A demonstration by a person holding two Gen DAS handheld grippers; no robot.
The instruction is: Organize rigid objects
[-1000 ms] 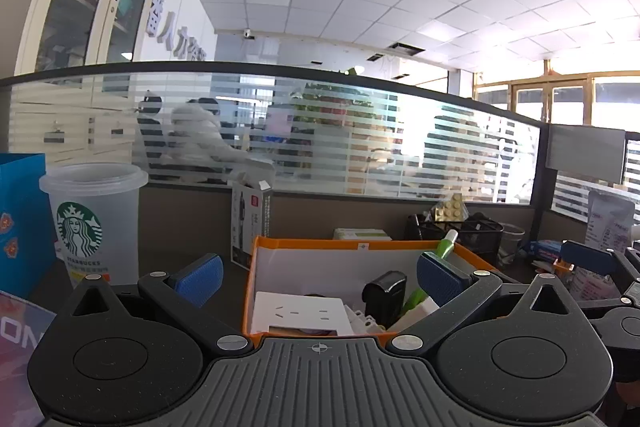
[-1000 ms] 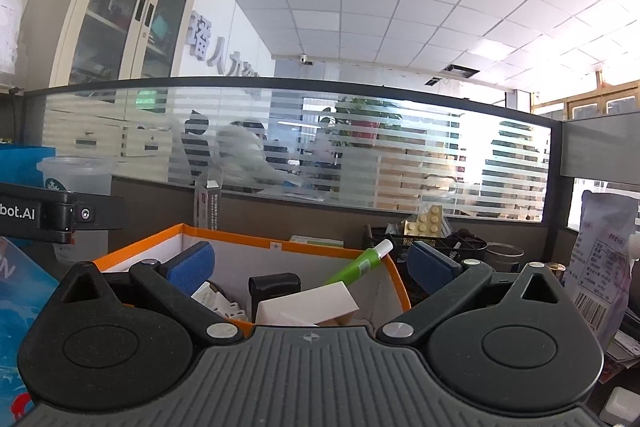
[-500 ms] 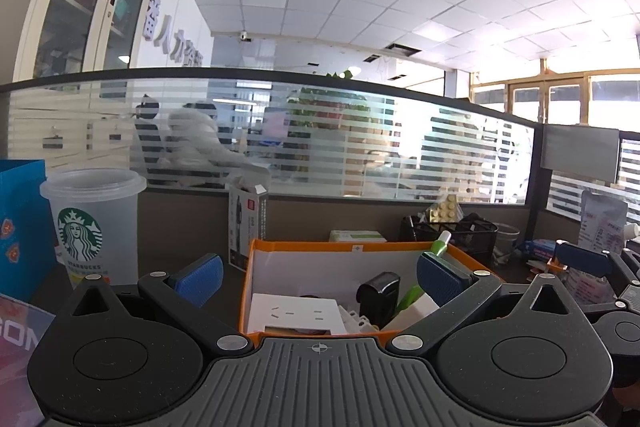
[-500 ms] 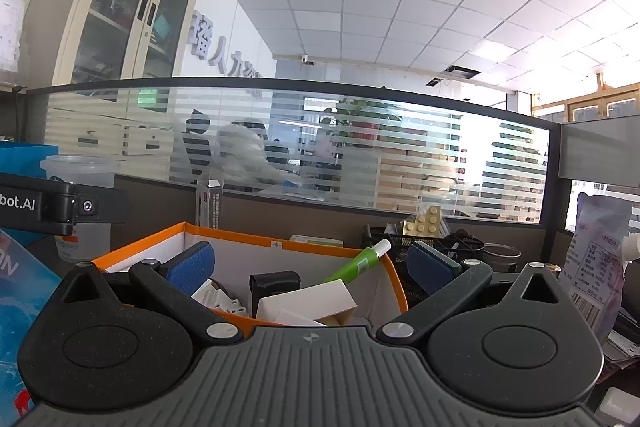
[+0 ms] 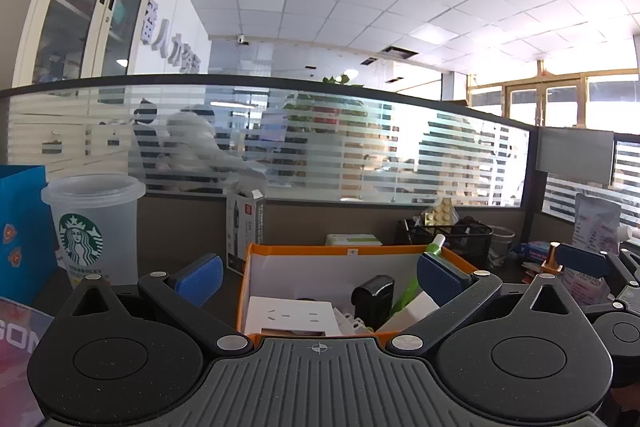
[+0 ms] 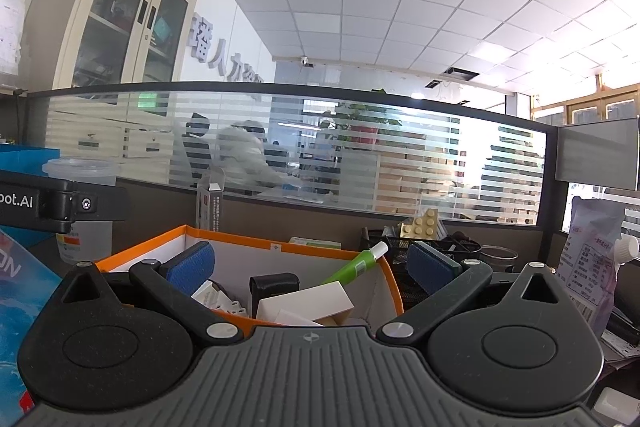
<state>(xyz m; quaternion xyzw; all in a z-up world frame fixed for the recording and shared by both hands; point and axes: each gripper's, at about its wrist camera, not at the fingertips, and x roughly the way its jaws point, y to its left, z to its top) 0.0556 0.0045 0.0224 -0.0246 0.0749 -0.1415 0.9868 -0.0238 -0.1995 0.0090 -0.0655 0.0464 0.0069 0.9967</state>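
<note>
Holding nothing, both the left gripper and right gripper gape over one orange-rimmed box.

Open box sits mid-tabletop, straight ahead; inside it a power strip lies at left, a small case stands at centre, and a tube leans on the right wall over a carton. Left of the box stands a cup, with an upright package between them, further back. Right and behind: wire basket, then a pouch at far right.
</note>
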